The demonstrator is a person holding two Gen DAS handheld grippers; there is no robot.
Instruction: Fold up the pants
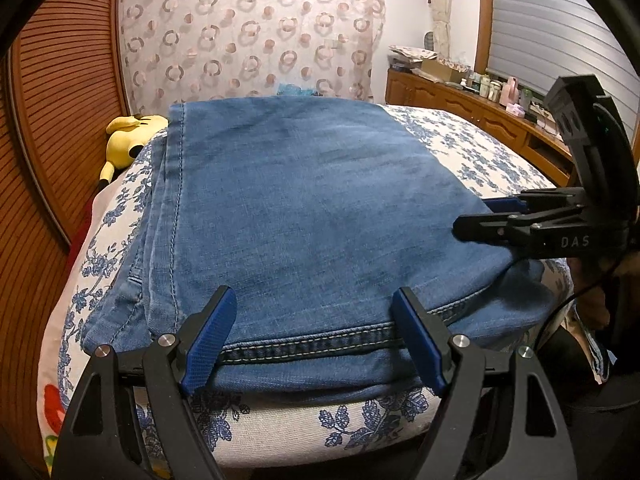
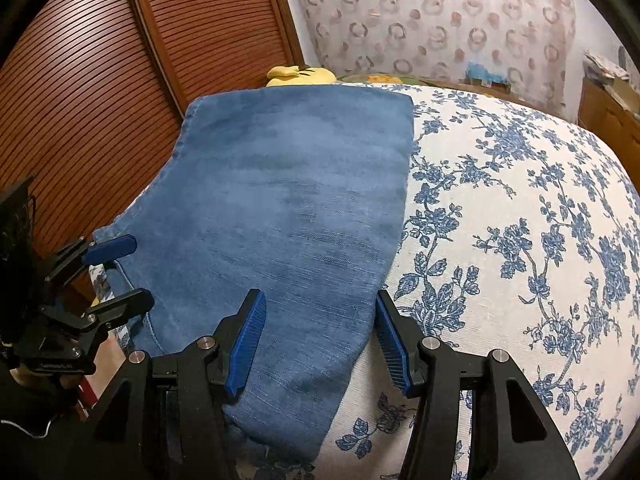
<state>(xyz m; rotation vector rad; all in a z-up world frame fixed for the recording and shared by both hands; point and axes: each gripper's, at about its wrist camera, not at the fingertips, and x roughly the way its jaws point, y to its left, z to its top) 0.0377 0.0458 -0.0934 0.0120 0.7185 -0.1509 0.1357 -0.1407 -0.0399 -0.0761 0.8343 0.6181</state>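
Blue denim jeans (image 1: 304, 208) lie folded flat on a bed covered by a white bedspread with blue flowers (image 2: 520, 208). The left gripper (image 1: 312, 340) hovers at the jeans' near hem, jaws apart, gripping nothing. The right gripper (image 2: 320, 340) hovers over the jeans' near right edge, jaws apart and empty. A yellow plush toy (image 1: 128, 136) lies beyond, beside a slatted wooden door (image 2: 120, 80).
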